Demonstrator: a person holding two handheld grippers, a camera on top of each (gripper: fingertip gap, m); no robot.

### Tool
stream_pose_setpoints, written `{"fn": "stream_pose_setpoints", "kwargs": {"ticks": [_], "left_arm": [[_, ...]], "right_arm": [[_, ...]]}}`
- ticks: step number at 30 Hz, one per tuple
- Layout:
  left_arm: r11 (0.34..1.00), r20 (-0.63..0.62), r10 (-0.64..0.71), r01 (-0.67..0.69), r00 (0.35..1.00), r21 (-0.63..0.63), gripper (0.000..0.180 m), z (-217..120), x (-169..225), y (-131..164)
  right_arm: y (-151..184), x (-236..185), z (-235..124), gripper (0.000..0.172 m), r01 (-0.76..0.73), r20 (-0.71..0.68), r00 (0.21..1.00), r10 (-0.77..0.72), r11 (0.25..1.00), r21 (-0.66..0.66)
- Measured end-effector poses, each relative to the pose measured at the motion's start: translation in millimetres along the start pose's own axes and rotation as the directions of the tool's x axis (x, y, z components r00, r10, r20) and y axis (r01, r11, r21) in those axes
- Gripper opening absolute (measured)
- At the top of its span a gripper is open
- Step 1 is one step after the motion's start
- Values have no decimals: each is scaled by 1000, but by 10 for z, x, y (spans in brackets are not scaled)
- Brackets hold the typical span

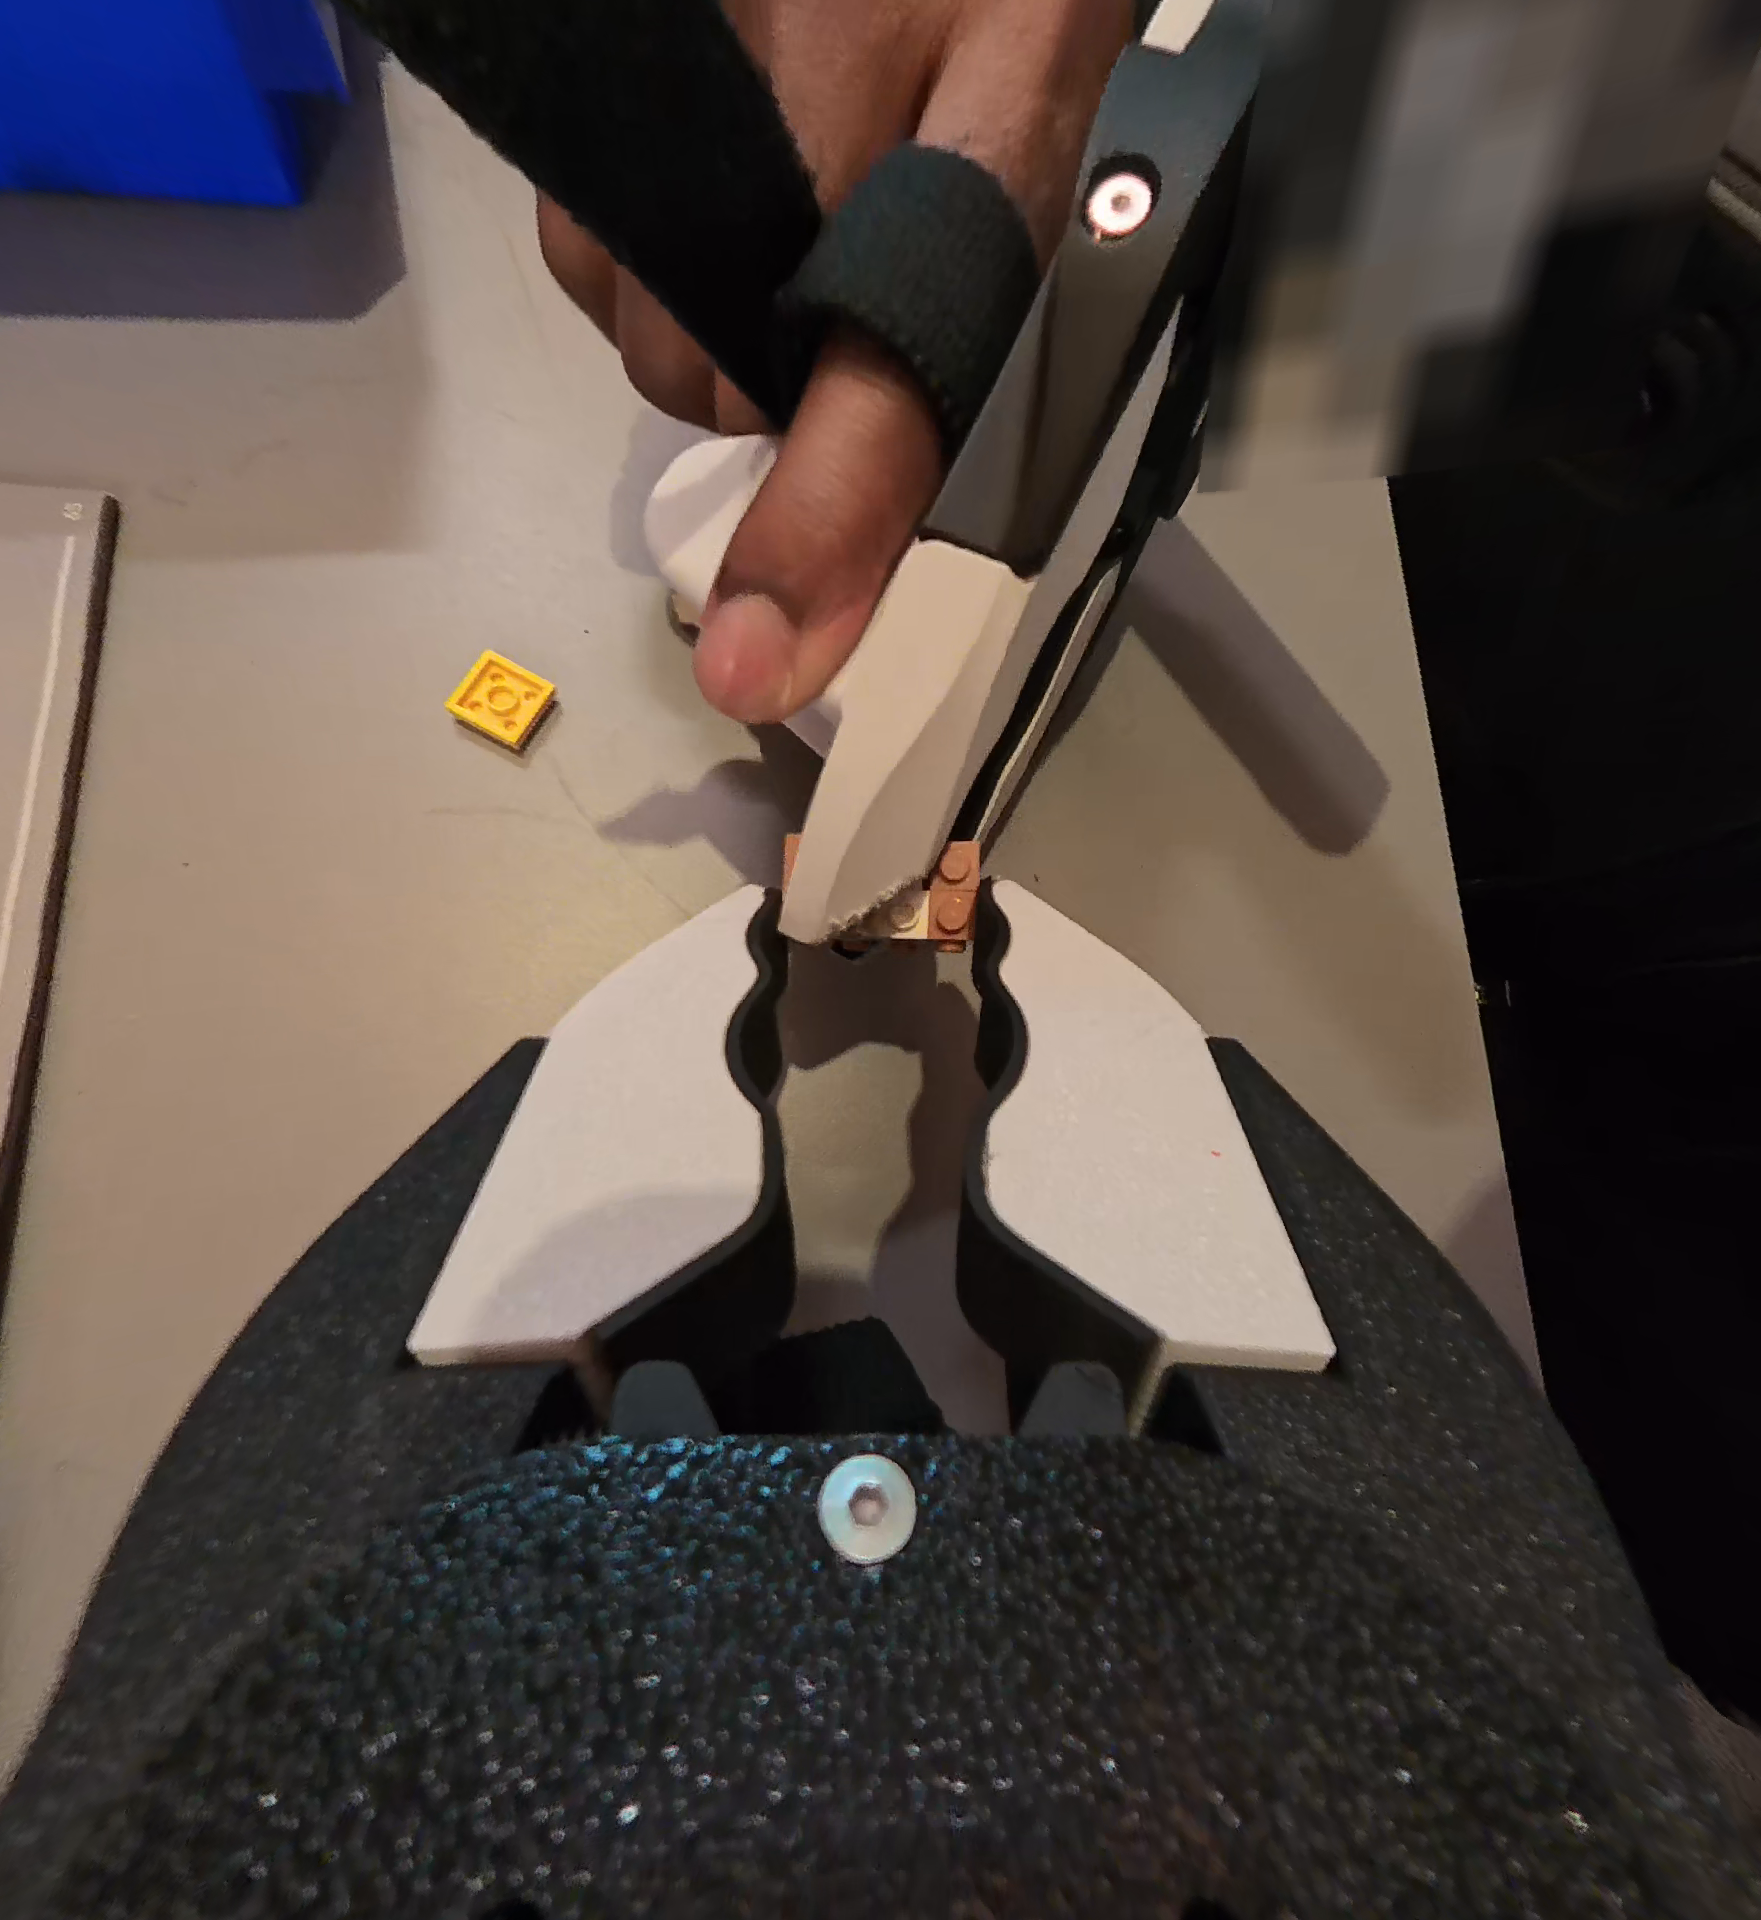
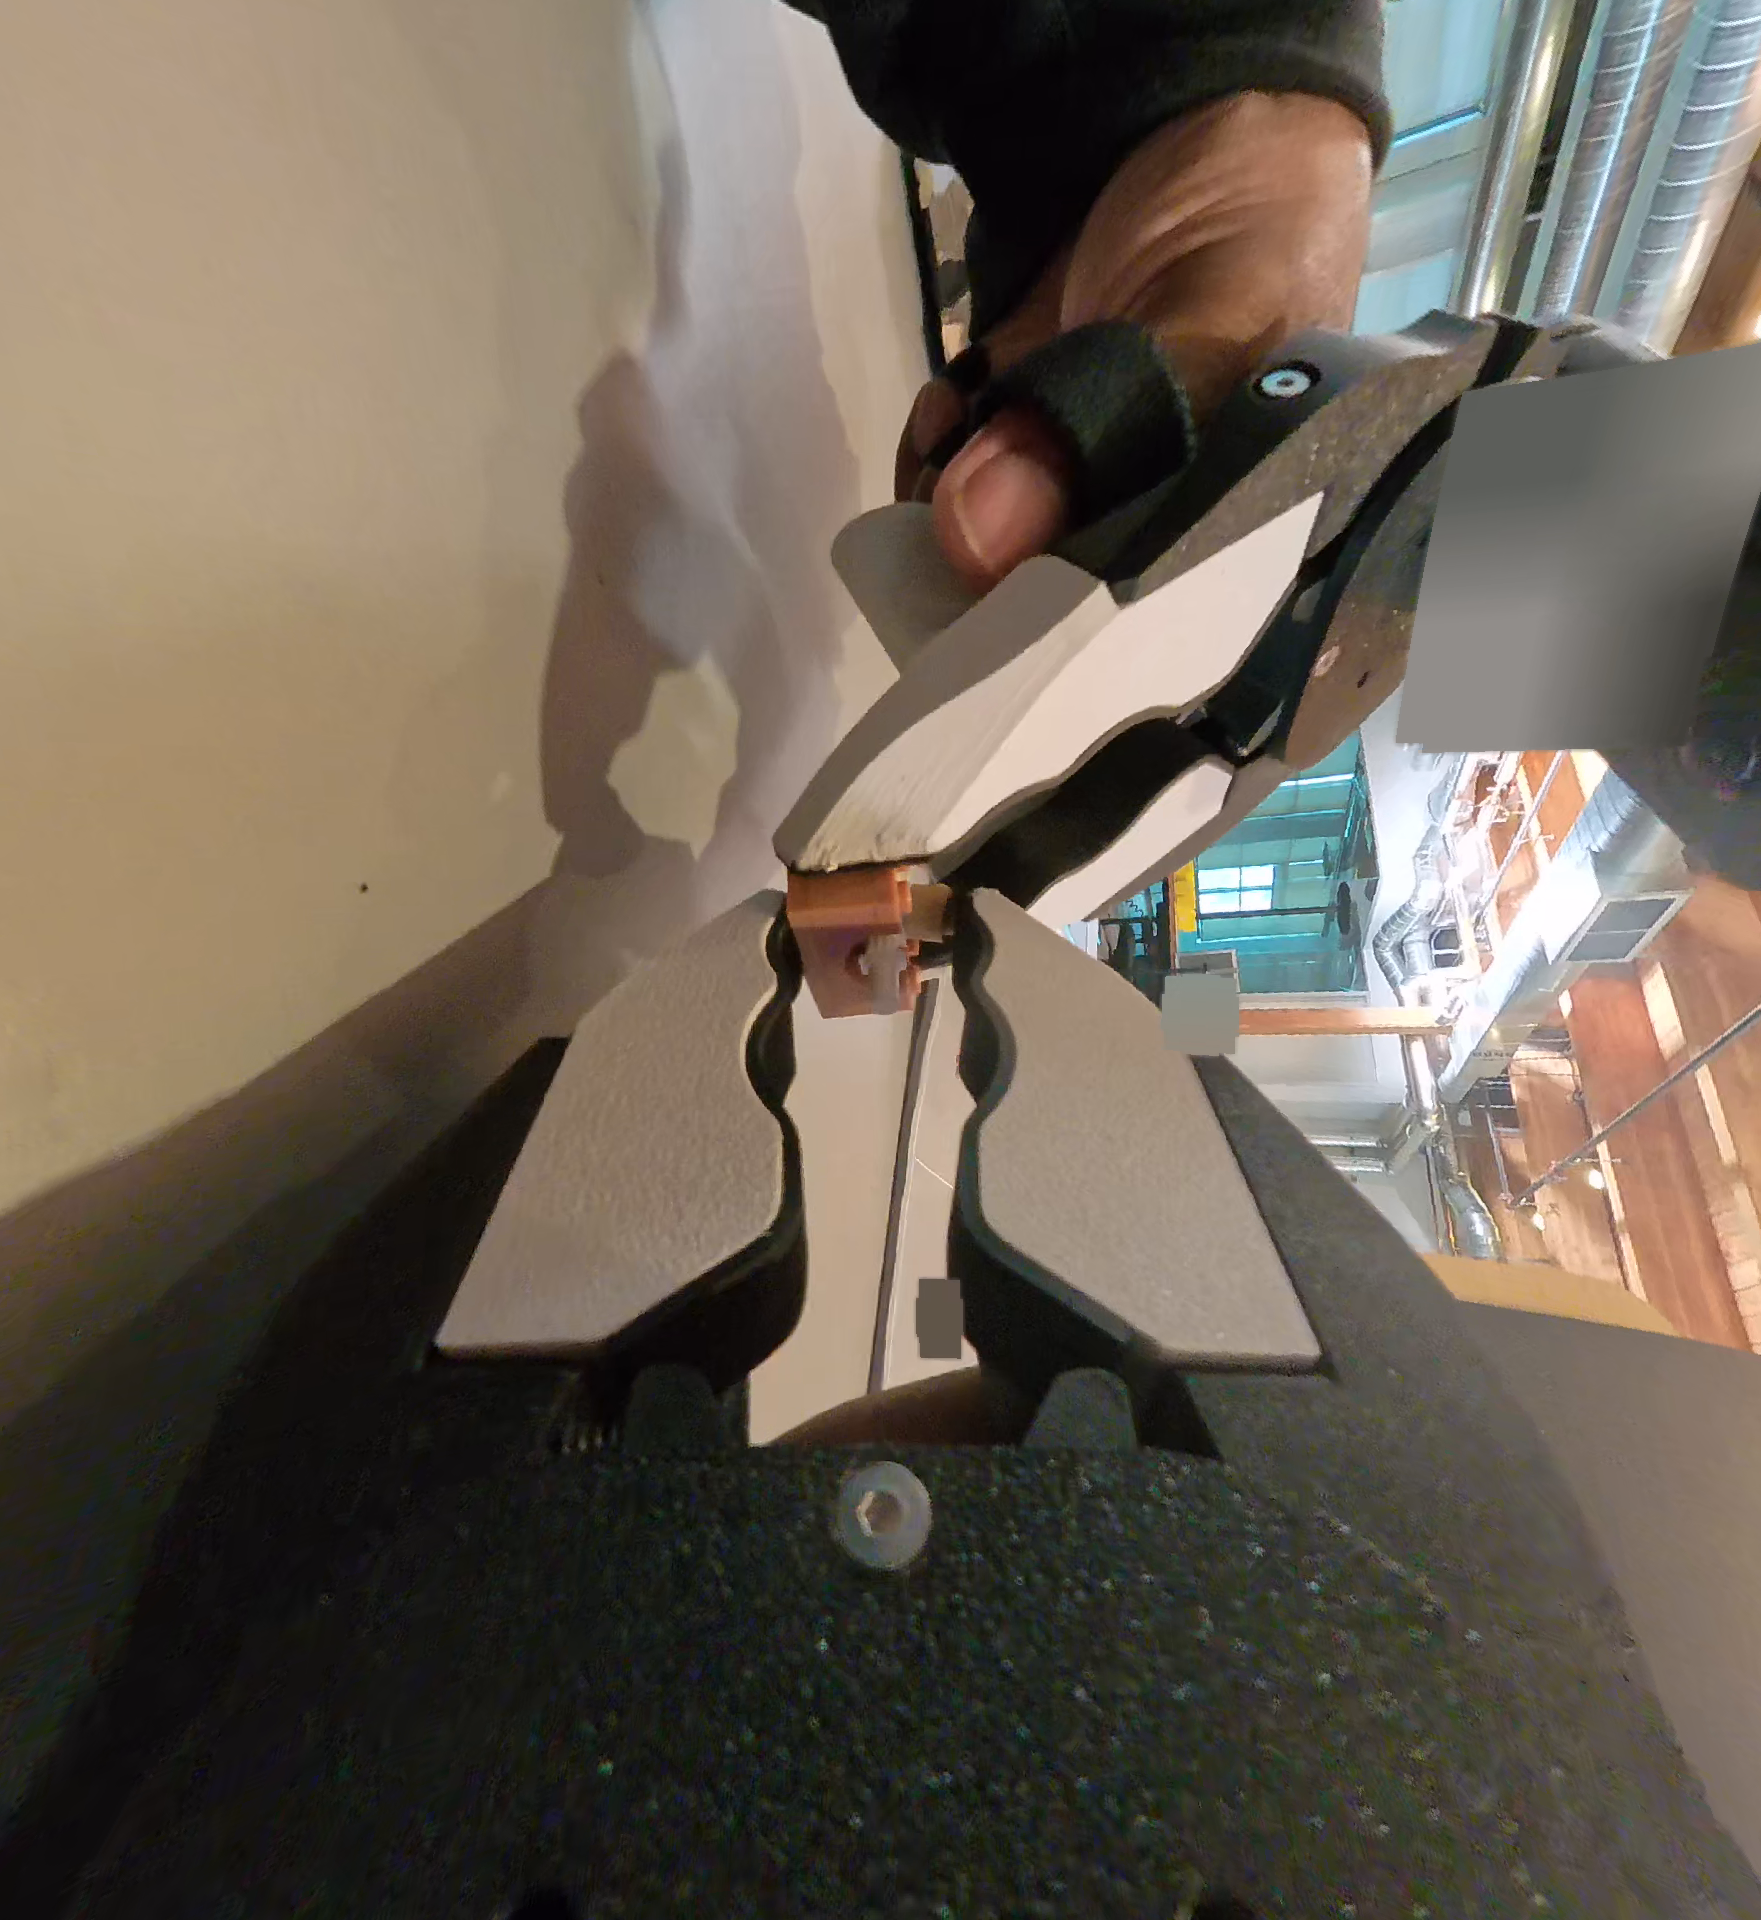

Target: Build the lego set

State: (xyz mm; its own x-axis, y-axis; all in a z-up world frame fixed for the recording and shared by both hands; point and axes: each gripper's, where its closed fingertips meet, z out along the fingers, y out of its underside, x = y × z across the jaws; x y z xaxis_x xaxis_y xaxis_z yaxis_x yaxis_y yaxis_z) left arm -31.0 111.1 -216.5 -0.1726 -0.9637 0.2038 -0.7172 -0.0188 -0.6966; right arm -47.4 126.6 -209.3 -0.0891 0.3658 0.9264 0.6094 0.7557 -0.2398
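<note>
Left tool (image 1: 881, 914) and right tool (image 2: 871, 935) both clamped on small brown brick cluster (image 1: 959, 894), above counter (image 1: 284, 935). Light, rigid, probably separable; flat side faces best. Yellow plate (image 1: 500, 698) nearby.

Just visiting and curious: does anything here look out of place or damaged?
One yellow plate lies alone and askew on the grey table, apart from the brown brick assembly both grippers clamp. The right gripper's fingertip looks frayed at its edge.
</note>
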Motion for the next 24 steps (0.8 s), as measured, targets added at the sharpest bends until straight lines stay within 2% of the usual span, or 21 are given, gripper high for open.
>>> {"fn": "stream_pose_setpoints", "kwargs": {"ticks": [6, 16, 24], "left_arm": [[1000, -16, -14, 15, 1000, 25, 34, -11, 4, -23], [971, -32, -116, 120, 993, 206, 40, -138, -95, -226], [960, -73, -133, 147, 988, 240, 35, -117, -82, -255]], "right_arm": [[8, 29, -8, 27, -32, -4, 999, 32, 999, -5], [120, 347, -73, 27, -204, -194, 960, 204, 979, 22], [99, 320, -85, 27, -250, -163, 953, 256, 967, 55]]}}
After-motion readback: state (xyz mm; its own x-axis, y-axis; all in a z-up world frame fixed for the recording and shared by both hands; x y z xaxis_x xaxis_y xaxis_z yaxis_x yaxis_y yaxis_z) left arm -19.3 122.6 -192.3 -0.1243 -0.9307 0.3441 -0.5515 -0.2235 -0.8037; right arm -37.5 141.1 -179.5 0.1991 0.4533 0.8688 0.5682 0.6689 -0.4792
